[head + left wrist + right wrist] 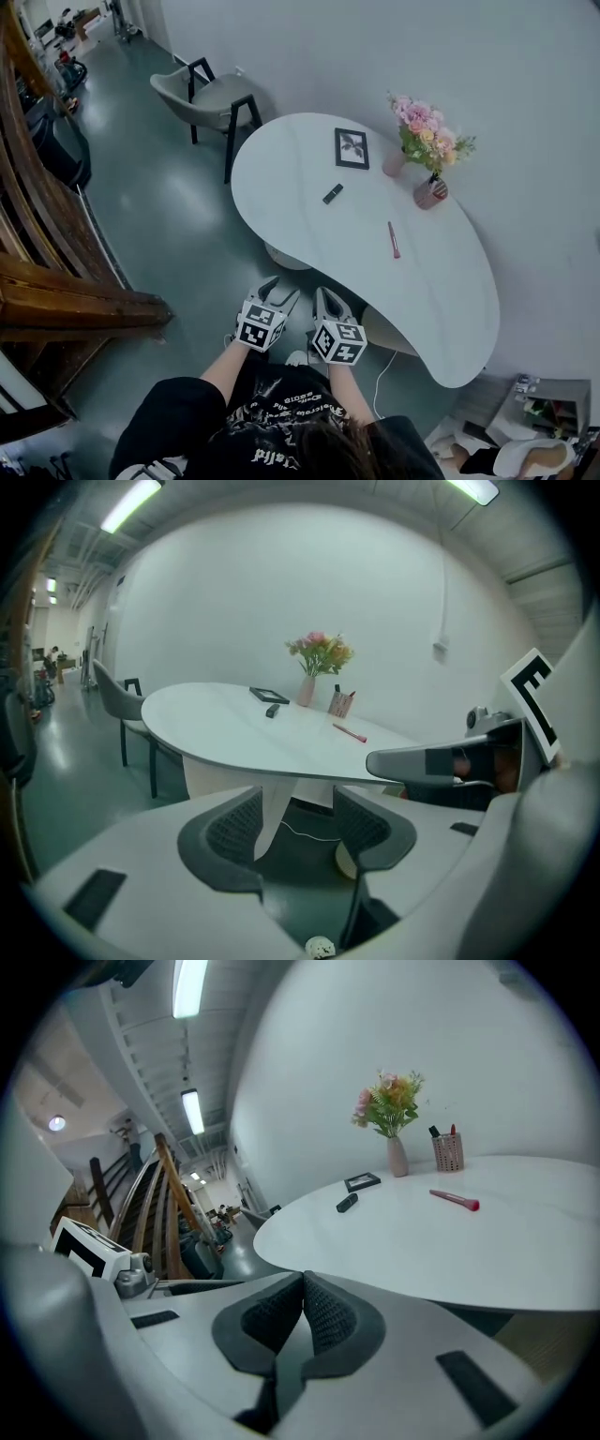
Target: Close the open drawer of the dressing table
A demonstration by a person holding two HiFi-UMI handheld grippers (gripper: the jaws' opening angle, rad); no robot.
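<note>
The white kidney-shaped dressing table [441,291] stands ahead of me, and also shows as the table [225,728] and the table [450,1241]. A beige part [386,330] pokes out from under its near edge; I cannot tell whether it is the drawer. My left gripper [281,291] is open and empty, short of the table's edge. In the left gripper view the left gripper [298,832] frames the table's white pedestal [272,808]. My right gripper [324,294] hangs beside it. In its own view the right gripper [302,1314] is shut on nothing, pads touching.
On the tabletop lie a black picture frame [352,148], a small black case [333,193] and a pink brush [394,240]; a flower vase [396,161] and pen cup [430,192] stand by the wall. A grey chair [211,94] stands at the far end. A wooden staircase [56,291] rises left. A white cable [380,380] lies on the floor.
</note>
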